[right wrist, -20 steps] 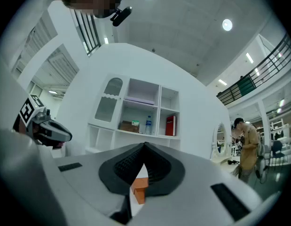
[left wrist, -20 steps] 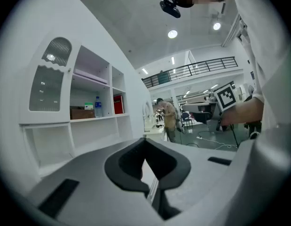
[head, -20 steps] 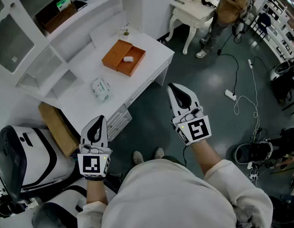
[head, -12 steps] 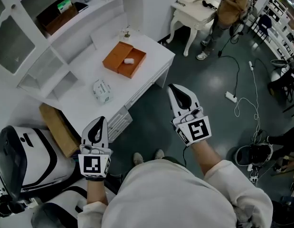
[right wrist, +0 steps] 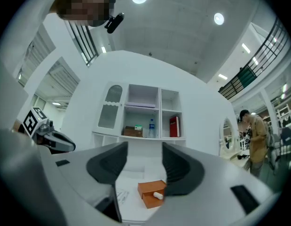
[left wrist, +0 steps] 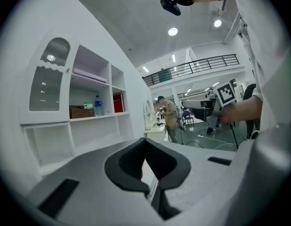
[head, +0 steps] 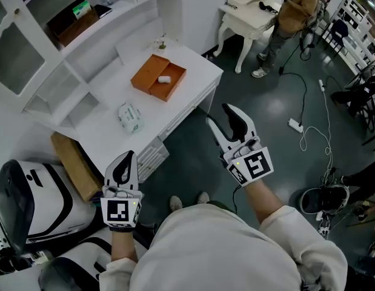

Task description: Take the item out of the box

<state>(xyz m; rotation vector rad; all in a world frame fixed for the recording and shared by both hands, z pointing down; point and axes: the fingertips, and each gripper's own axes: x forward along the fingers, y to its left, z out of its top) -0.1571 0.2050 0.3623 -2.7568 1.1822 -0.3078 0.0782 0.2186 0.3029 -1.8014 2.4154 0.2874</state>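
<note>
**Step in hand, judged:** approach; nothing is gripped yet.

**Right gripper** (head: 222,117): centre right of the head view, jaws standing moderately apart, nothing between them. Its own view frames the box in the gap, far off.

**Left gripper** (head: 127,157): lower left, jaws closed tip to tip, empty.

**Orange box** (head: 158,75): upper centre-left of the head view, on the white desk (head: 181,105), well apart from both grippers. It lies open in two halves.

**White item** (head: 164,79): small, oblong, lying in the half toward the lower right.

**Handling advice:**
- Carry the right gripper over that half and bring it down from above.
- Set one jaw on each long side of the item, clear of the box walls.
- Close gently, since the piece looks small and may roll.
- Lift straight up until it clears the rim.
- The box looks light, so the left gripper pressing its empty half would likely stop it sliding.

**Writing:**
- Each gripper cube carries a black-and-white square marker with no letters.
- Wrapped packet (head: 130,117) on the desk: green print, too small to read.
- Red item (right wrist: 174,126) and bottle (right wrist: 151,128) on the shelves: labels illegible.
</note>
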